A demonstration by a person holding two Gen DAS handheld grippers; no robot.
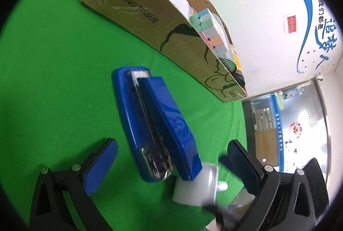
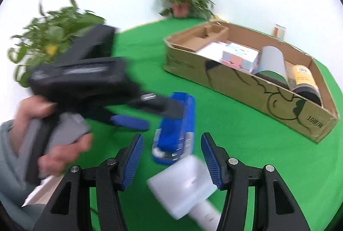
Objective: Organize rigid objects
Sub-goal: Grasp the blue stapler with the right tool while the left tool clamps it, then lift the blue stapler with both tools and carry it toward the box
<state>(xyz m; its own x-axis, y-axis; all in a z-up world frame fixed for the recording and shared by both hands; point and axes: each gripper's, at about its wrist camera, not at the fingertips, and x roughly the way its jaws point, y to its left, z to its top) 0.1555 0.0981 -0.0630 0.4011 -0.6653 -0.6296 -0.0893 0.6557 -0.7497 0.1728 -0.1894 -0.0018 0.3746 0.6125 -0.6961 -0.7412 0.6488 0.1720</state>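
nearest the right tool lay a white plastic object, its block end between the spread jaws but not clamped; its identity could not be told through the blur. the left tool was also wide open, gripping nothing, its fingers either side of the blue stapler. the stapler lay flat on the green tabletop, its hinge end touching or just beside the white object. the right view showed one left-tool finger over the stapler's far end. beyond, the cardboard box stood well apart from the stapler, already holding pastel blocks, a grey roll and a yellow-labelled can.

judgement: step in hand was picking up the stapler. the next move called for closing squarely across its body, lifting clear of the white object, then carrying it to a free part of the box.
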